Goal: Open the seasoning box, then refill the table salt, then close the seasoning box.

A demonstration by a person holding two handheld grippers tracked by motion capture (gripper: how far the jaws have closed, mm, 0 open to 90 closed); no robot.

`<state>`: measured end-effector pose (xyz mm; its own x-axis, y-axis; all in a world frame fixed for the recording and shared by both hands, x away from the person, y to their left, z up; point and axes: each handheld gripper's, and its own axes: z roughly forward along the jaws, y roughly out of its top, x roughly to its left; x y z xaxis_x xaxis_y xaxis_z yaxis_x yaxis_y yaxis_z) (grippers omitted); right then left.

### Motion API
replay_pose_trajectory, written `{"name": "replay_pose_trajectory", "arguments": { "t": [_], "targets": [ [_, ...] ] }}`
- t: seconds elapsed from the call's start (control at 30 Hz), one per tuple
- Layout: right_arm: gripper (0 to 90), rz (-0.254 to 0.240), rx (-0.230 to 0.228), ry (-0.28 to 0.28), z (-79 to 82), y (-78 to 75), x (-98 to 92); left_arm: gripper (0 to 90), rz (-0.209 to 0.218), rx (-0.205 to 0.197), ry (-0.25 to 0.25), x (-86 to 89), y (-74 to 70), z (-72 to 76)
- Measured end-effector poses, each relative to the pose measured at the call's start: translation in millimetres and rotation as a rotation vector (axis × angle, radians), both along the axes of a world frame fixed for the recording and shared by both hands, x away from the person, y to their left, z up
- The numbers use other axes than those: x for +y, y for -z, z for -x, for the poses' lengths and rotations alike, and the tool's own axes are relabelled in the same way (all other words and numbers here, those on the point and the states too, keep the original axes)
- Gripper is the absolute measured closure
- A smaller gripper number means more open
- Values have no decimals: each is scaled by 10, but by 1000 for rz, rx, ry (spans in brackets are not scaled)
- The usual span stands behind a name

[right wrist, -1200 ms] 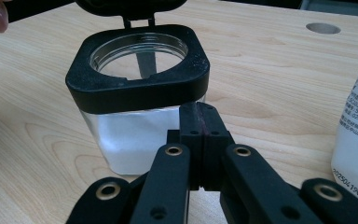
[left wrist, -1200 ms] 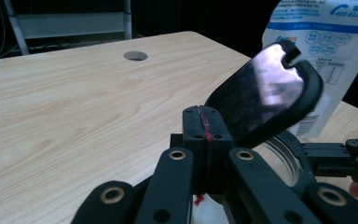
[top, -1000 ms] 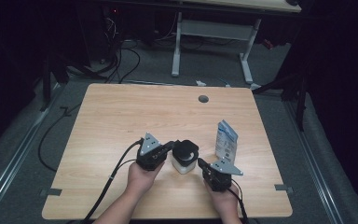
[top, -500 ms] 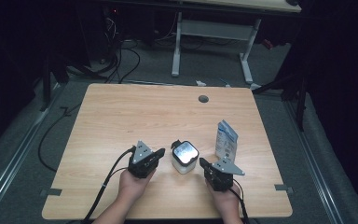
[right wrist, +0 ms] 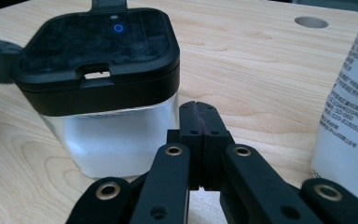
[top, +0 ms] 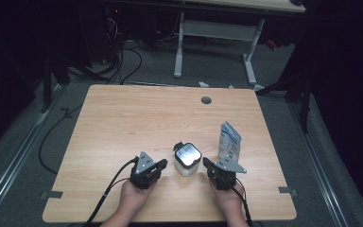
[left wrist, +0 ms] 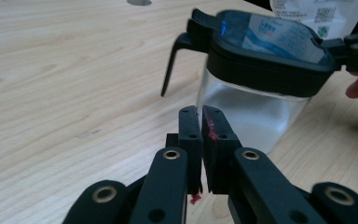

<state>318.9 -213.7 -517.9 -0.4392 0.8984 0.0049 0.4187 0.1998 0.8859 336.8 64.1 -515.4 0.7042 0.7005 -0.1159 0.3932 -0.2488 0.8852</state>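
Container: a clear, square-sided plastic jar with a black hinged lid (top: 187, 159) stands upright on the pale wooden table (top: 123, 123), near the front edge, between the two grippers. White granular contents fill roughly the lower half, judging by the gripper views.
Lid: it looks seated flat on the jar; a slim black handle or latch arm (left wrist: 172, 63) hangs down from one edge, and a small slot sits at the opposite rim (right wrist: 95, 73).
Left gripper: the left gripper (top: 159, 166) rests just beside the jar on its left, apart from it. Its jaws are pressed together with nothing between them; a red mark shows on one pad.
Right gripper: the right gripper (top: 208, 164) lies just beside the jar on its right, jaws likewise closed on nothing.
Pouch: a white and blue printed stand-up pouch (top: 229, 141) stands upright just beyond the right gripper, close to the jar.
Step in hand: probably a pause before working the jar, either opening its lid or steadying it for the pouch.
Doing it well: spread the jaws before approaching; brace the clear body low with one gripper so the jar cannot slide or tip, then take the lid tab with the other and lift gently.
Risk: the pouch is light and near the right hand's path; a careless sweep could topple it.
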Motion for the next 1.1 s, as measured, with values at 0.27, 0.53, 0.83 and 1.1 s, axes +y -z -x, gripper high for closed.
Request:
{"name": "replay_pose_trajectory", "arguments": {
  "t": [0.27,0.53,0.83,1.1],
  "targets": [
    [900,15,11,-14,-60,19,24,872,8,12,11,-91,50,12],
    [900,20,-7,-66,113,-1,109,872,-4,7,-8,-30,56,-1],
    [900,26,6,-30,-110,29,64,872,32,12,-65,200,25,-8],
    [900,37,5,-67,-32,40,116,867,-23,-28,-81,540,-46,32]
  ]
}}
